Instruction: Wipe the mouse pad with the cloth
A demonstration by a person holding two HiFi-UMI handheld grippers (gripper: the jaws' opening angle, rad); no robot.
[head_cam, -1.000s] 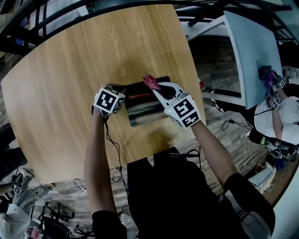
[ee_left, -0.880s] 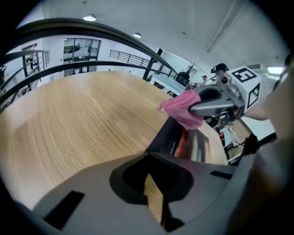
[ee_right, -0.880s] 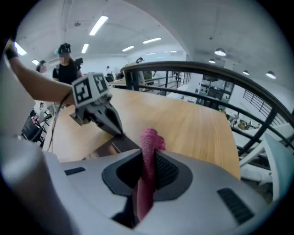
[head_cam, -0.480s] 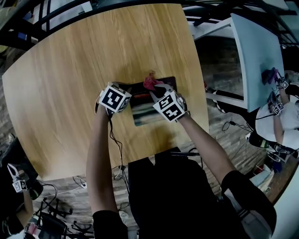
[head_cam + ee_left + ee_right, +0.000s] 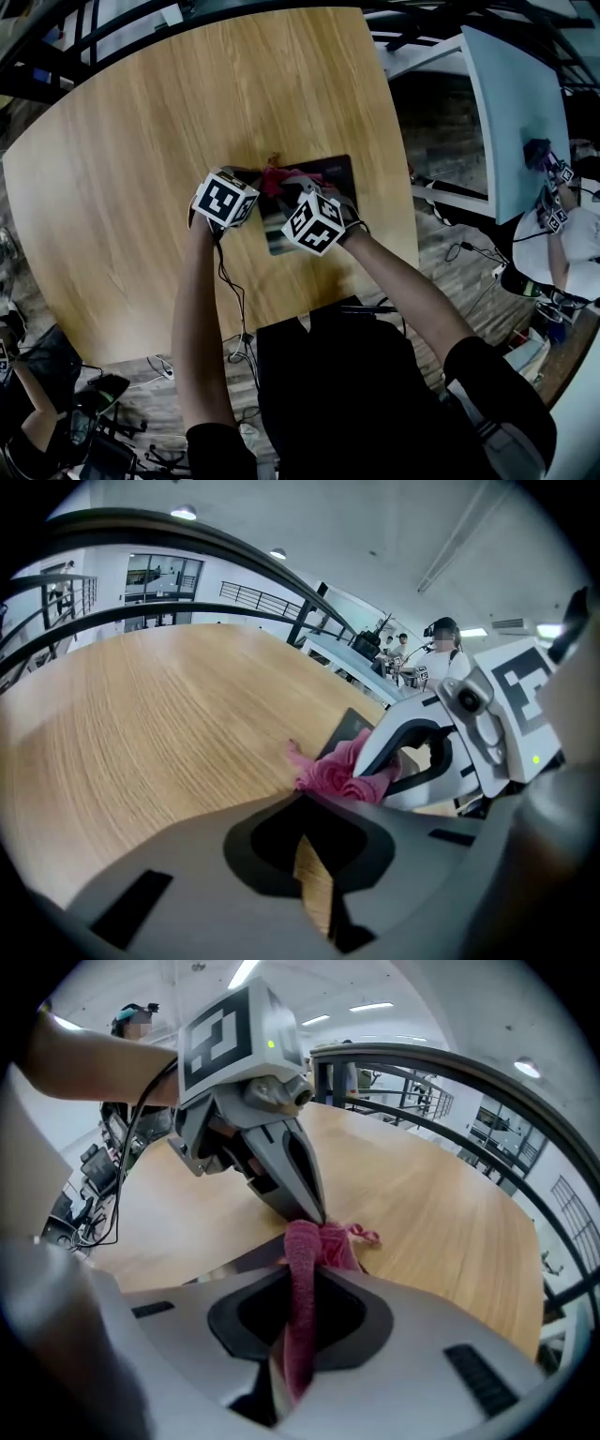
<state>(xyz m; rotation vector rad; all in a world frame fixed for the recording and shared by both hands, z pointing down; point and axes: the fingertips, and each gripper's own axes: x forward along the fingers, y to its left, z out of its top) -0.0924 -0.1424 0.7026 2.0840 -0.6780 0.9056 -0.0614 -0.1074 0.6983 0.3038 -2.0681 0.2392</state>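
Wiping looks under way; the right gripper (image 5: 305,1283) is clamped on the pink cloth (image 5: 319,1241), which sits at the far left corner of the mouse pad (image 5: 328,173); the left gripper (image 5: 314,808), jaws together and empty, pins the pad's left edge to the worktop (image 5: 187,112); how much is left to wipe cannot be judged.

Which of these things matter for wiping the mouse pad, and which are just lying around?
In use: cloth, mouse pad, right gripper, left gripper, wooden table.
Lying about: floor cables, pale blue table.
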